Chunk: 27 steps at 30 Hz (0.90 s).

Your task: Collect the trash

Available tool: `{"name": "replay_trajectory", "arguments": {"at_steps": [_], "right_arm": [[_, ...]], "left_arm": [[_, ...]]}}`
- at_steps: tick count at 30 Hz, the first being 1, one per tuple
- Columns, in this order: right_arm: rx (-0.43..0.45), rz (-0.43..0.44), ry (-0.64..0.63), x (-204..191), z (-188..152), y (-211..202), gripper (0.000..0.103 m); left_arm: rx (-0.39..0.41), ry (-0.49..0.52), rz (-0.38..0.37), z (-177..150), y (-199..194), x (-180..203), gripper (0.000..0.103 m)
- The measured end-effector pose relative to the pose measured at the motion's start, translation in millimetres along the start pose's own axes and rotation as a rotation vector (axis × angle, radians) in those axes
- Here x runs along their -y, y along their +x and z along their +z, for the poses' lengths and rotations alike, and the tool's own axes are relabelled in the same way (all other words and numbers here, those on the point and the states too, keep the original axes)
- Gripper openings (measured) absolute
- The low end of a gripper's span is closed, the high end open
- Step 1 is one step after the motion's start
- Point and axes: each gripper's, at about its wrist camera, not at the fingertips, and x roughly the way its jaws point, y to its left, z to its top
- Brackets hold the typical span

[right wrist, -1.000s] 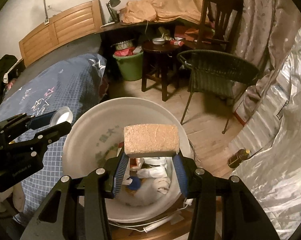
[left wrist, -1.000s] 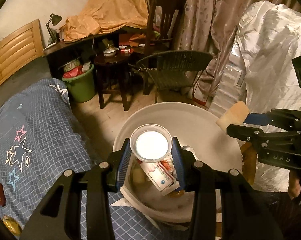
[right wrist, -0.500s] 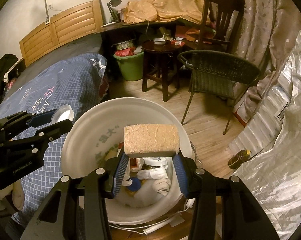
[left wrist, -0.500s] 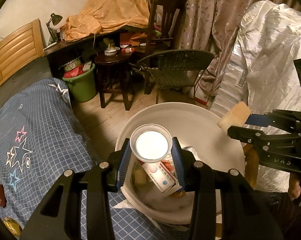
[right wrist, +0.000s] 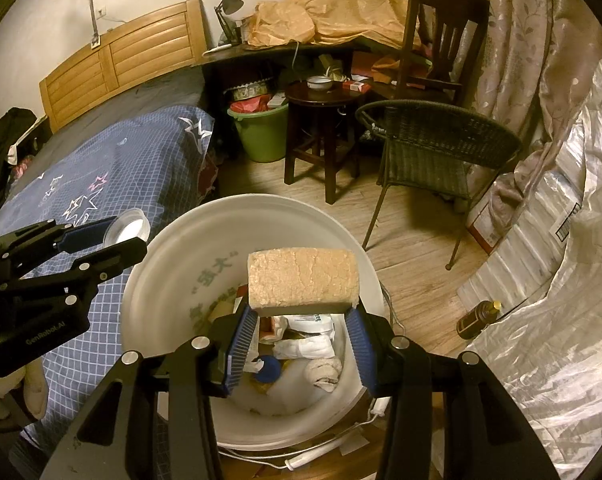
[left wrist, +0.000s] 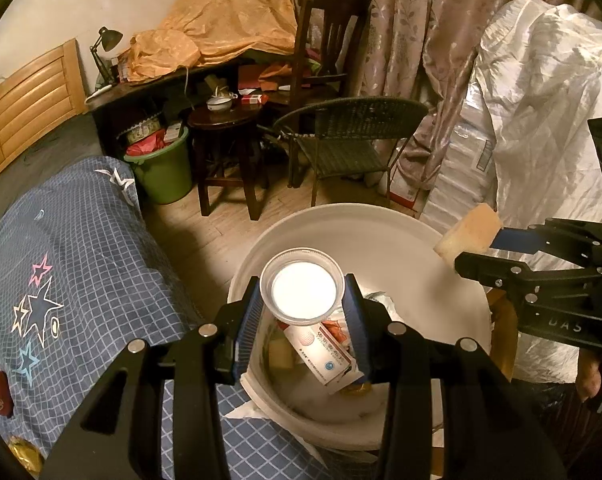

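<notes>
A big white bucket (left wrist: pixel 381 236) (right wrist: pixel 173 264) stands on the floor by the bed, holding cartons, tissue and other trash. My left gripper (left wrist: pixel 303 300) is shut on a clear plastic cup (left wrist: pixel 301 286) and holds it over the bucket's left side; the cup also shows in the right wrist view (right wrist: pixel 129 226). My right gripper (right wrist: pixel 301 320) is shut on a tan sponge block (right wrist: pixel 303 276) above the bucket's opening; the block also shows in the left wrist view (left wrist: pixel 469 234).
A bed with a blue star quilt (left wrist: pixel 61 260) lies left of the bucket. Beyond stand a green bin (left wrist: pixel 163 172), a dark stool (left wrist: pixel 225 120), a wicker chair (left wrist: pixel 353 132) and a cluttered desk. A dark bottle (right wrist: pixel 477 316) lies on the floor by silver-wrapped bundles (right wrist: pixel 561 280).
Both grippers have drifted slightly over the bucket and keep their hold on the cup and the sponge block. Nothing was let go.
</notes>
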Motion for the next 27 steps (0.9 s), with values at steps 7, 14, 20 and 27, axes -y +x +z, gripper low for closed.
{"name": "replay_trajectory", "arguments": {"at_steps": [7, 14, 20, 27], "right_arm": [[0.008, -0.001, 0.005, 0, 1, 0, 0.065], [0.047, 0.016, 0.015, -5, 2, -11, 0.073], [0.196, 0.002, -0.03, -24, -7, -69, 0.082], [0.409, -0.006, -0.045, -56, -54, -169, 0.096]], "left_arm": [[0.001, -0.006, 0.008, -1, 1, -1, 0.072], [0.016, -0.012, 0.036, -3, -6, -5, 0.088], [0.067, -0.017, 0.061, -11, -43, -13, 0.095], [0.246, 0.014, 0.188, -40, -141, -19, 0.097]]}}
